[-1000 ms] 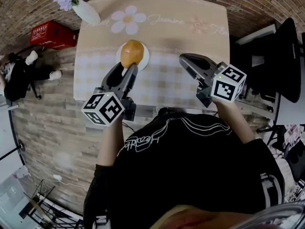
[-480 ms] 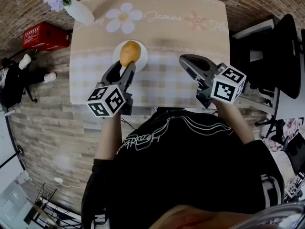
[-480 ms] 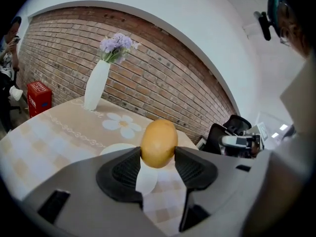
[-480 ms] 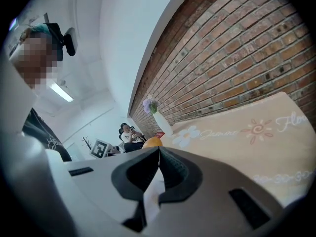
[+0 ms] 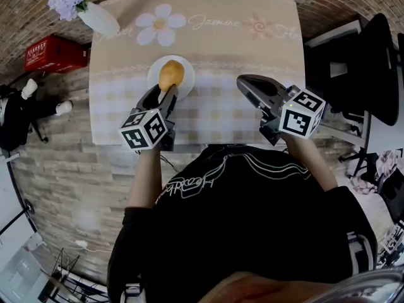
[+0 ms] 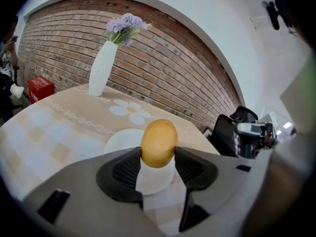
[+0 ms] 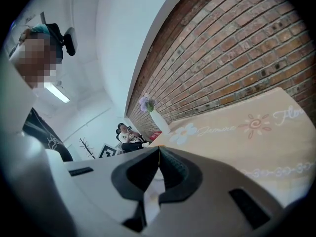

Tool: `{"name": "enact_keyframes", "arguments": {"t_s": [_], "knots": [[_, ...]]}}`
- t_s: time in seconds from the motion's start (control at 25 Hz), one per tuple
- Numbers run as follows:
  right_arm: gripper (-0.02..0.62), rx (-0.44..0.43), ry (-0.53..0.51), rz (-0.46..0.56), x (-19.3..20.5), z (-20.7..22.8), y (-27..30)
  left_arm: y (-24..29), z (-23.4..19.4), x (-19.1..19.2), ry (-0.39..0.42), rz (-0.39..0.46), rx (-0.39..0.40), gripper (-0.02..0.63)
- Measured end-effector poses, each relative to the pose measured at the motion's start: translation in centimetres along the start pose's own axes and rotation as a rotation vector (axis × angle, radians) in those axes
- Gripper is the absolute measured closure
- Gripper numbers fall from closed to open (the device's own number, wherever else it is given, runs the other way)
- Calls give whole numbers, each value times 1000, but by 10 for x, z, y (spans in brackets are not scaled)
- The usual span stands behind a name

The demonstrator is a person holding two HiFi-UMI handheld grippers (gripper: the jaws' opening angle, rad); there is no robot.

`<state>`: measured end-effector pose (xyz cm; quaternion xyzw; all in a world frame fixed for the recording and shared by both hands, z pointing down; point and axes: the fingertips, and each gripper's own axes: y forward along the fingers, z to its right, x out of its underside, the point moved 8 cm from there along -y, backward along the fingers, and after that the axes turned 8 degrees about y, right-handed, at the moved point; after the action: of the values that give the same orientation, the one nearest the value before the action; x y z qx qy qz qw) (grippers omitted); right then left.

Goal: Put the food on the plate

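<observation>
A yellow-brown potato-like food [image 5: 170,74] sits between the fingertips of my left gripper [image 5: 167,92], which is shut on it. In the left gripper view the food [image 6: 158,143] is pinched at its sides by both pads, right over the round white plate [image 6: 118,138]. Whether it touches the plate [image 5: 187,81] I cannot tell. My right gripper [image 5: 243,81] hovers over the table to the right of the plate, its jaws shut [image 7: 158,149] with nothing between them.
The table [image 5: 252,49] wears a beige cloth with flower prints. A white vase of purple flowers [image 5: 95,17] stands at its far left corner. A red crate [image 5: 53,52] is on the floor to the left, a black chair [image 5: 379,62] to the right.
My left gripper has come down with the food closer to the plate. The right gripper has sunk slightly and stays shut.
</observation>
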<state>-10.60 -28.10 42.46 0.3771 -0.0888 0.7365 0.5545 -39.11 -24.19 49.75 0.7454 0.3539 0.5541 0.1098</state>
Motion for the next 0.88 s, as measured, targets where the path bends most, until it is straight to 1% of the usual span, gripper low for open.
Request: {"name": "enact_keyframes", "arguments": {"t_s": [0.2, 0.32, 0.48, 0.72, 0.88], "knots": [[598, 15, 8, 8, 3, 2, -4, 7, -4, 8, 29, -42, -19, 393], [598, 24, 8, 10, 4, 4, -6, 8, -6, 11, 27, -57, -29, 393], [598, 24, 10, 12, 5, 4, -6, 10, -7, 13, 17, -55, -32, 393], [598, 19, 15, 13, 7, 3, -7, 11, -4, 14, 58, -54, -30, 391], [598, 13, 22, 13, 9, 4, -6, 12, -3, 14, 62, -58, -22, 391]]}}
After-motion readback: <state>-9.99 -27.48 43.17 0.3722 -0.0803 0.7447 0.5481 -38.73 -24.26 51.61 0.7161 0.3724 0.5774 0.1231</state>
